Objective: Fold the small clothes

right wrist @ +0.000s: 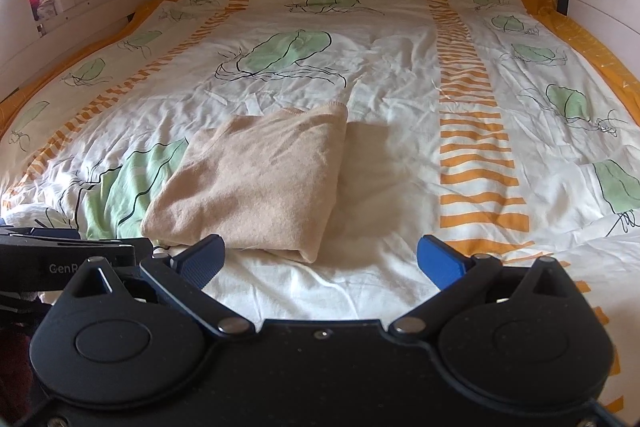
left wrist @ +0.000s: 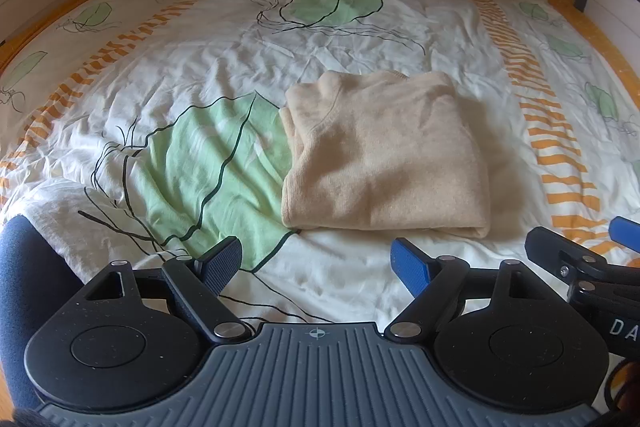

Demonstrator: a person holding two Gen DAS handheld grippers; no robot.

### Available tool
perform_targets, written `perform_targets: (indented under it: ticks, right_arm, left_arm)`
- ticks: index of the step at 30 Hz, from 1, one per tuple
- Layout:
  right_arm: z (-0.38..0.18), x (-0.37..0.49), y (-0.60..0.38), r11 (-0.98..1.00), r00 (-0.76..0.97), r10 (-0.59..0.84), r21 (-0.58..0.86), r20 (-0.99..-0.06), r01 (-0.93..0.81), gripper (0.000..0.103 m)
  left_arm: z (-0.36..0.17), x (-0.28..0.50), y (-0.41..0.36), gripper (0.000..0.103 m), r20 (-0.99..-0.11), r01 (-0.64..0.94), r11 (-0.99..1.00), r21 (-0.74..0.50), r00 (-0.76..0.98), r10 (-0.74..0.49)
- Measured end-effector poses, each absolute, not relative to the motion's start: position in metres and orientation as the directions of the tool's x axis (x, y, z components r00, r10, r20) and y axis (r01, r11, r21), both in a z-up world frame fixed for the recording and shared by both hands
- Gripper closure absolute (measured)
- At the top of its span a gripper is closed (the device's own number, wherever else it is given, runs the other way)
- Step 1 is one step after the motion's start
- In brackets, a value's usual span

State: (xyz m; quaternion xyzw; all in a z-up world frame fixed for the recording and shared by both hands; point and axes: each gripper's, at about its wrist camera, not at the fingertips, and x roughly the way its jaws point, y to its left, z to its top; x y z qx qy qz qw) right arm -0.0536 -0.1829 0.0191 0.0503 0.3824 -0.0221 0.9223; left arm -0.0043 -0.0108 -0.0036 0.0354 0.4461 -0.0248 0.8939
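nearest, the left gripper point(left wrist: 316, 267) and right gripper point(right wrist: 320, 259) both hang spread wide with nothing between their fingers. just beyond them the beige sweater point(left wrist: 384, 155) lies folded on the leaf-print duvet point(left wrist: 192, 75). it looks done; best to press the edges flat and square, not drag the bedding.

Fuzzy knit sweater point(left wrist: 384, 151) on smooth, creased cotton duvet point(left wrist: 224, 67).

A home bedroom, probably a child's: bed point(right wrist: 576, 7) with white wooden rails, leaf-printed duvet point(right wrist: 400, 75).
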Motion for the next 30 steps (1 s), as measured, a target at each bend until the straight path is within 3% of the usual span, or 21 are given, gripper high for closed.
perform_targets:
  ticks: [30]
  right_arm:
    - [0.006, -0.044, -0.182, 0.988, 0.664, 0.021, 0.118, -0.748, 0.102, 0.001]
  left_arm:
    - [-0.013, 0.002, -0.012, 0.022, -0.821, 0.109, 0.993, 0.042, 0.571, -0.028]
